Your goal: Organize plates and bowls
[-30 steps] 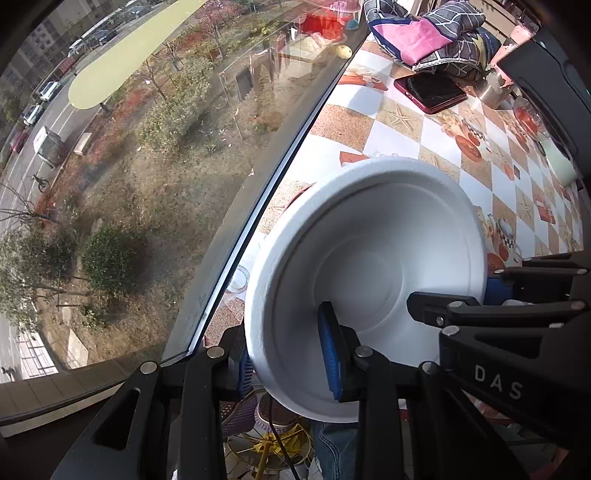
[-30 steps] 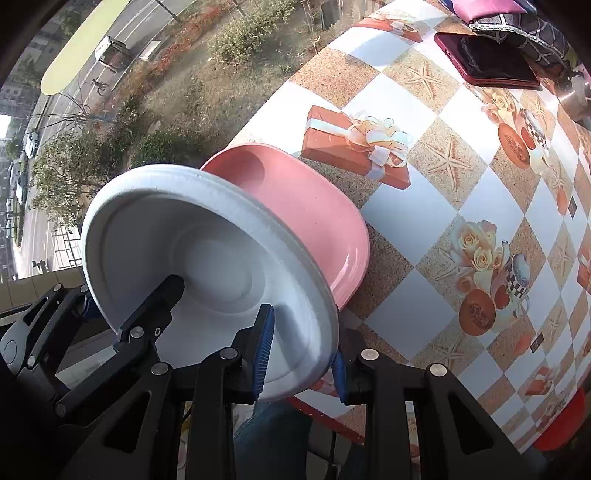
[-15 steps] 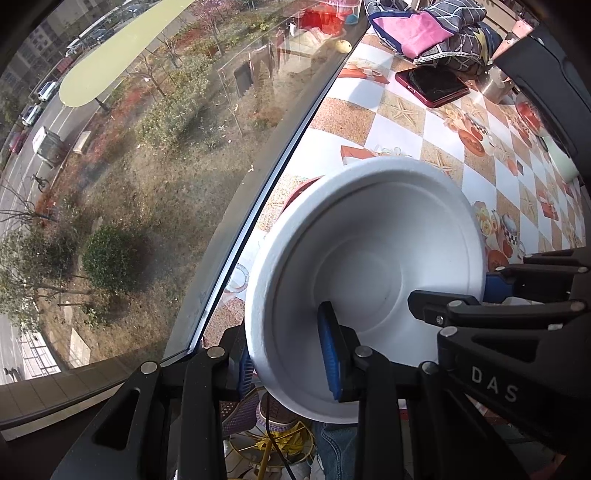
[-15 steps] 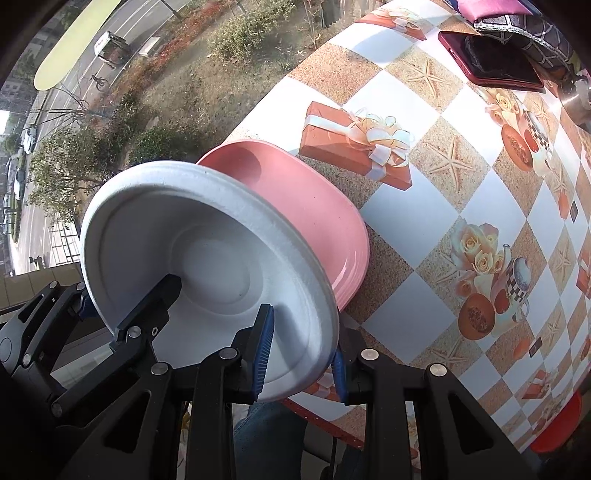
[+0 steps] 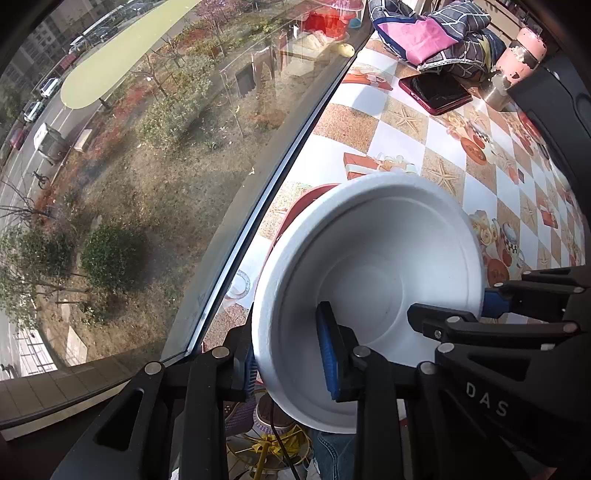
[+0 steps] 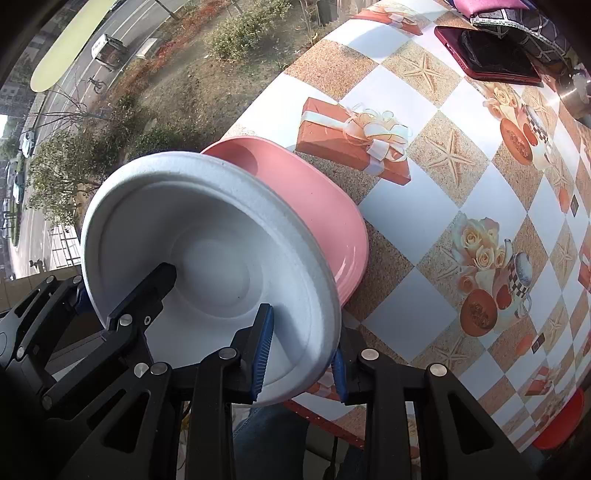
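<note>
White foam bowl [image 5: 373, 280] held off the table by both grippers, one on each side of its rim. Left gripper [image 5: 290, 365] clenched on the bowl's rim, blue pads either side of the wall: one pad inside the cavity, one outside. Right gripper [image 6: 301, 354] likewise clamped on the opposite rim, one blue pad inside, one outside. Bowl is round, so no long axis; it is tilted, with the mouth facing back toward both cameras and the base pointing away toward the table. In the left wrist view the right gripper's black frame [image 5: 498, 332] crosses the bowl's right edge; white letters "DAS" readable on it.

Just beyond the bowl, partly hidden behind it, a pink plate [image 6: 314, 206] lies flat on the table near the window-side edge. Bowl sits above and in front of the plate; whether they touch, cannot tell.

Past the plate, the checkered tablecloth [image 6: 406, 214] with printed gift boxes, starfish, roses and teacups. Farther from the bowl, a red phone [image 6: 491, 55], screen dark, no readable text. Beyond the phone, a folded pink and grey patterned cloth [image 5: 432, 33]. Left of the bowl, the window glass [image 5: 147, 166], with street and shrubs below.
</note>
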A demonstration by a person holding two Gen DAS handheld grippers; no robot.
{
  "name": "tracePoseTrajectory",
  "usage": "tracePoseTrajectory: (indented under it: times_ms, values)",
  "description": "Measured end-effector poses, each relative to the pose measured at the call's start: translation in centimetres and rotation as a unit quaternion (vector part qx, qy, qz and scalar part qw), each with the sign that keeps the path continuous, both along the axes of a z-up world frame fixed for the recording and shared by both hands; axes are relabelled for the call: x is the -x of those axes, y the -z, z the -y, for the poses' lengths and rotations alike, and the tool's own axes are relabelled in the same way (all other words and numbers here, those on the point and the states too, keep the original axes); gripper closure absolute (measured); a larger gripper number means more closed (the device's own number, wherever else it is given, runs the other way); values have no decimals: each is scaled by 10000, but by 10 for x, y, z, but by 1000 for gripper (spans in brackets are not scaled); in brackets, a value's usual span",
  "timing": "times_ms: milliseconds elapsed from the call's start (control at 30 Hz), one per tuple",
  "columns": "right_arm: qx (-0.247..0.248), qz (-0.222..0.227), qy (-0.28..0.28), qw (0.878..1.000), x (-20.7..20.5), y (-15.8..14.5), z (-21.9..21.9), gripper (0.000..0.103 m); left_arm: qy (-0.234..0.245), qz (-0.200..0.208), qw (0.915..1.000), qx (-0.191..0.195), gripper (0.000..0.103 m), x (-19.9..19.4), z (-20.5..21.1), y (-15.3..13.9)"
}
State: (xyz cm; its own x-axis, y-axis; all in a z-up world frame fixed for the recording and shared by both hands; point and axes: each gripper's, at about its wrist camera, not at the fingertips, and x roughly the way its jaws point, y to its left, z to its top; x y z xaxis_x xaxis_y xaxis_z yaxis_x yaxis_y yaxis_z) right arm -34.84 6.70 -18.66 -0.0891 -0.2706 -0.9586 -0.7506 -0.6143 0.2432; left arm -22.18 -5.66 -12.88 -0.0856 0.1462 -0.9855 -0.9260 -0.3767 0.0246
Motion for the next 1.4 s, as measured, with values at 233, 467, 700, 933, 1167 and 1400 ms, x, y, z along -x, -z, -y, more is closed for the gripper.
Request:
tracePoseTrajectory:
  times_ms: [233,467,700,933,1167,1400]
  values:
    - [-24,-28,10,10000,0,-3,-2,72,-7,-41,10000,-38,73,1,-3,-3]
    - [12,0,1,10000,-1,0,-3,72,-21,-14,10000,30,73,2,-6,1]
    - [-32,5,-38,10000,-2,0,-3,71,-29,-18,10000,16,73,3,-8,2]
    - [-8,32,2,10000,-6,0,-3,71,-57,20,9999,89,66,3,-8,9]
    - [-56,56,39,10000,-7,-4,-5,70,-122,-95,9998,142,52,6,-10,11]
    - [-182,160,436,9988,-27,-9,-21,31,-435,-91,9990,-65,21,22,1,5]
